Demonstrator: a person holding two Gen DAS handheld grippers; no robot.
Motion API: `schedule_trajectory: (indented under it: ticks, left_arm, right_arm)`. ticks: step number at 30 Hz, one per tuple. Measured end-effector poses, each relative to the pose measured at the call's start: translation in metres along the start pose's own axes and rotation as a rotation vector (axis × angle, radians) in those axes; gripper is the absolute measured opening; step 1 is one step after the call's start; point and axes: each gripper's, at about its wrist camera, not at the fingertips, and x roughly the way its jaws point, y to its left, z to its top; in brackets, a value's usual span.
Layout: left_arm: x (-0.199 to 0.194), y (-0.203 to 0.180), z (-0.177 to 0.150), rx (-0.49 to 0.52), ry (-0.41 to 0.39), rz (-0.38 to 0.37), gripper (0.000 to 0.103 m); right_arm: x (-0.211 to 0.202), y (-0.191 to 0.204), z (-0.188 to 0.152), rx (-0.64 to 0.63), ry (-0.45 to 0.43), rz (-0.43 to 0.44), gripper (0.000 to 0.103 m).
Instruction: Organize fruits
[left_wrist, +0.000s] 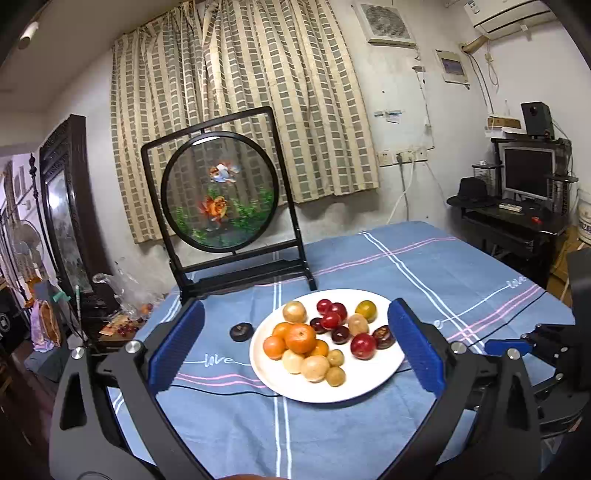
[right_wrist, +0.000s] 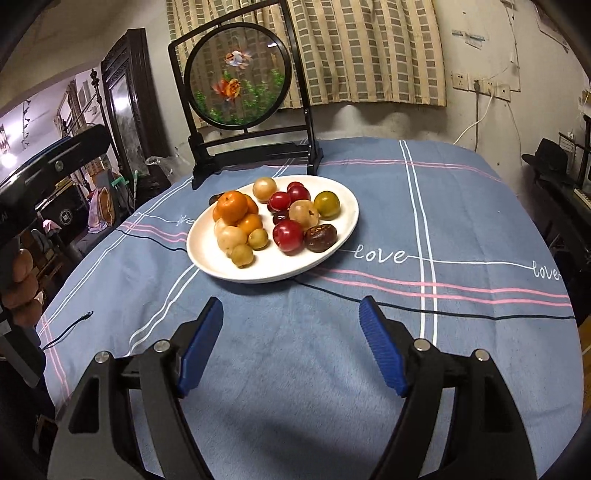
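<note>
- I am looking along my left gripper; its blue fingers are standing spread to their widest, with nothing pressed between the pads.
- The white plate is sitting on the blue checked tablecloth, and in the left wrist view it is showing between and beyond the two spread fingers.
- The fruits are lying heaped on the plate: the orange mandarins are piling up on its left side, with pale tan round fruits crowding against them at the near edge.
- Red plums and darker ones are filling the middle and right of the plate, a green-yellow fruit is resting at the far right rim, and a glossy brown fruit is sitting just beside the nearest red plum.
- One small dark fruit is lying off the plate on the cloth, just beside its left rim.
- My right gripper is hovering over bare cloth, nearer to me than the plate; its fingers are standing fairly wide and gripping nothing.
- A black-framed goldfish screen is standing upright on the table behind the plate, in front of the checked curtain.
- At the left edge of the right wrist view, a hand is gripping the other gripper's handle.
</note>
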Motion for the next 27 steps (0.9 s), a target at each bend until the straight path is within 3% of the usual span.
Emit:
schedule_trajectory:
  ticks: [8, 18, 24, 27]
  left_arm:
    - [-0.001, -0.004, -0.010, 0.010, 0.004, 0.039, 0.101]
    - [0.020, 0.011, -0.017, -0.059, 0.093, 0.048, 0.101]
    - [0.023, 0.014, -0.017, -0.069, 0.118, -0.019, 0.101]
    - [0.023, 0.014, -0.018, -0.066, 0.120, -0.016, 0.101]
  right_arm:
    - [0.000, 0.008, -0.006, -0.026, 0.002, 0.000, 0.083]
    - [0.010, 0.006, -0.010, -0.034, 0.031, -0.010, 0.083]
    - [0.010, 0.007, -0.009, -0.042, 0.033, -0.012, 0.083]
    - [0.004, 0.006, -0.007, -0.050, 0.016, -0.030, 0.083]
